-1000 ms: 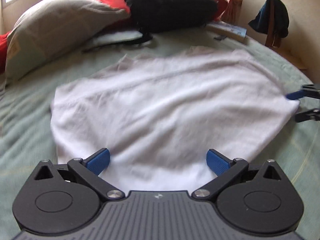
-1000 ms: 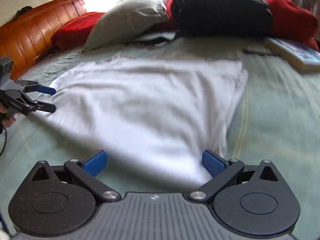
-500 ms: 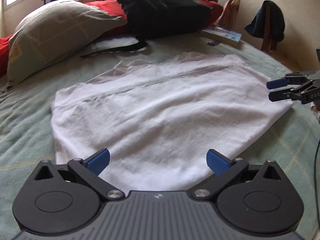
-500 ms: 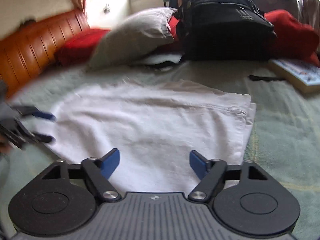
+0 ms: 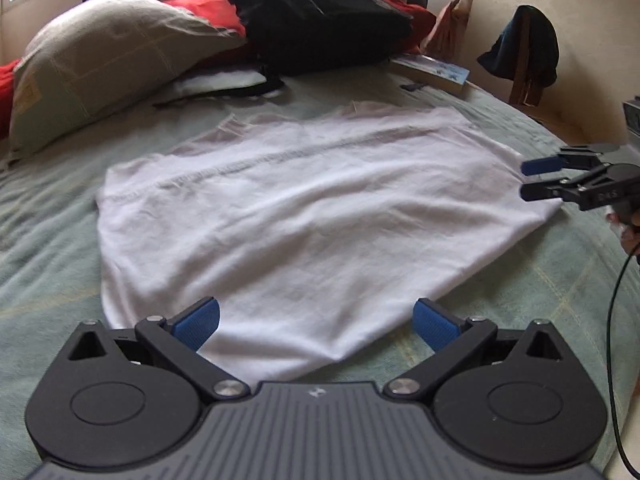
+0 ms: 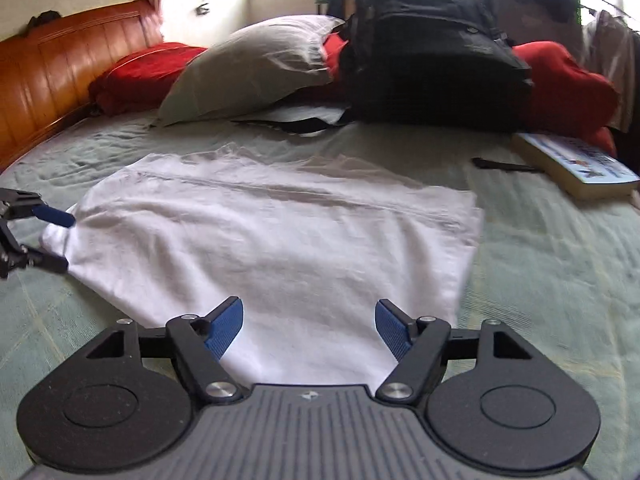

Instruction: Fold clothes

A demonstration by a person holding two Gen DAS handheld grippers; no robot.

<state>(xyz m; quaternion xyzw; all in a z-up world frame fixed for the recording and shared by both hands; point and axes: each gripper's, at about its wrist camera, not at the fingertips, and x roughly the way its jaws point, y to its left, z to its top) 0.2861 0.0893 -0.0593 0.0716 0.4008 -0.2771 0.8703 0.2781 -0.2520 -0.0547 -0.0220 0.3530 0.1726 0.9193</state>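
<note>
A white garment (image 5: 312,216) lies flat and creased on the green bedsheet (image 5: 48,272), with a stitched seam across its far part. My left gripper (image 5: 316,325) is open wide at the cloth's near corner, which lies between its blue pads (image 5: 196,322). The right wrist view shows the same garment (image 6: 280,240) from the other side. My right gripper (image 6: 310,326) is open over its near edge, jaws narrower than the left's. Each gripper appears in the other's view: the right one (image 5: 534,179) at the cloth's right corner, the left one (image 6: 52,240) straddling the left corner.
A grey pillow (image 5: 108,52), red cushions (image 6: 148,68) and a black backpack (image 6: 432,56) crowd the far side of the bed. A book (image 6: 576,164) lies at the far right. A wooden headboard (image 6: 48,76) runs along the left. A hand and cable (image 5: 624,264) trail behind the right gripper.
The right gripper's jaws have narrowed and it has lifted back from the cloth edge. The left gripper has held its wide opening and shifted only slightly. The garment lies as before.
</note>
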